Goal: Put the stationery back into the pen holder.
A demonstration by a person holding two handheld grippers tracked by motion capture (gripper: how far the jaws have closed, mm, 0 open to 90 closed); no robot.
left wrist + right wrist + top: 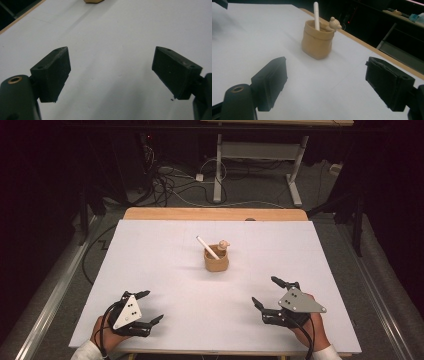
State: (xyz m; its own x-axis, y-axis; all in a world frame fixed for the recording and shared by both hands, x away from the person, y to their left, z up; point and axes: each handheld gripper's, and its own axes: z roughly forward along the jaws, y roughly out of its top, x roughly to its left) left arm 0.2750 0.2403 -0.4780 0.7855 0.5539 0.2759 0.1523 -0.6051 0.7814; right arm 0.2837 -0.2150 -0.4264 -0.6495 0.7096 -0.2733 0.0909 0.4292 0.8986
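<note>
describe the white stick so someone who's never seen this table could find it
On the white table, look near the middle for the tan holder. The white stick stands in it, leaning up and out over the rim. Its neighbour in the holder is a small tan bear-shaped figure; the stick is slim, straight and white.

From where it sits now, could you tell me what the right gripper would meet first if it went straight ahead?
Probably the tan cup holding a white stick; only bare white table lies before it, ahead of the open right gripper.
</note>
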